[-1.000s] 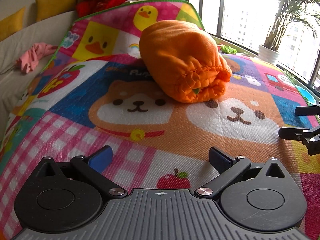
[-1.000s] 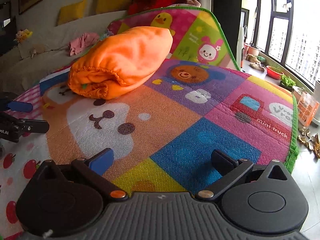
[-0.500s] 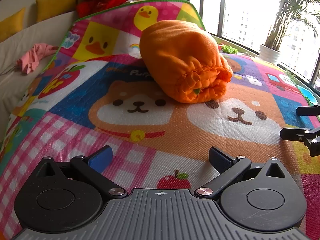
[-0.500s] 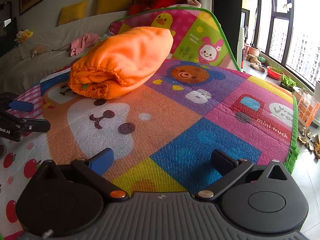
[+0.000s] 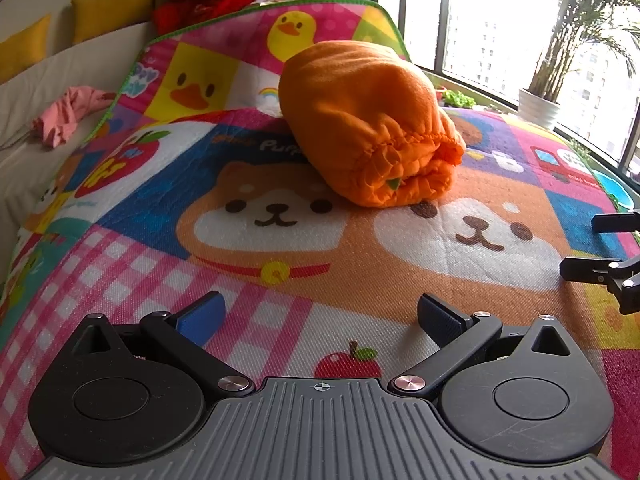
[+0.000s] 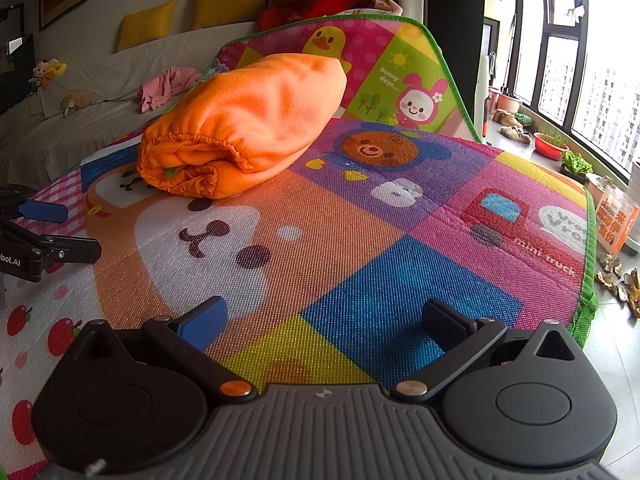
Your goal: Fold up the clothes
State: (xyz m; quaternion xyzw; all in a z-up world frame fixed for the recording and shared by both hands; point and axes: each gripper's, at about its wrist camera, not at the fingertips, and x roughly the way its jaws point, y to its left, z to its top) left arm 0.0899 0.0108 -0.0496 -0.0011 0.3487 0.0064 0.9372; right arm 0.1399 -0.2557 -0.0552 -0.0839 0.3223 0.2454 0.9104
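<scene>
A living room with a grey sofa [image 5: 36,92] along the wall and tall windows [image 5: 500,28] holds a bright cartoon play mat [image 5: 280,248], its far end propped upright.

From the left wrist view, the left claw [image 5: 320,316] hangs low over the pink checked patch at 6 o'clock, its two blue-padded fingers spread wide with nothing between them. The orange garment [image 5: 368,120], folded into a thick bundle with its gathered elastic edge facing the camera, lies on the mat at about 12 o'clock, well apart from the claw, just beyond two printed dog faces. A pink cloth [image 5: 68,112] sits on the sofa at 10 o'clock. A potted palm [image 5: 540,104] stands by the window at 2 o'clock. The right claw [image 5: 600,248] juts in at 3 o'clock.

From the right wrist view, the right claw [image 6: 324,320] is likewise spread wide and empty, over the blue and yellow squares. The orange garment [image 6: 248,120] rests at 11 o'clock, well away. The left claw [image 6: 60,232] enters at 9 o'clock, fingers parted. Yellow cushions [image 6: 148,24] line the sofa back at 11 o'clock, and a red basin [image 6: 552,146] sits by the window at 2 o'clock.
</scene>
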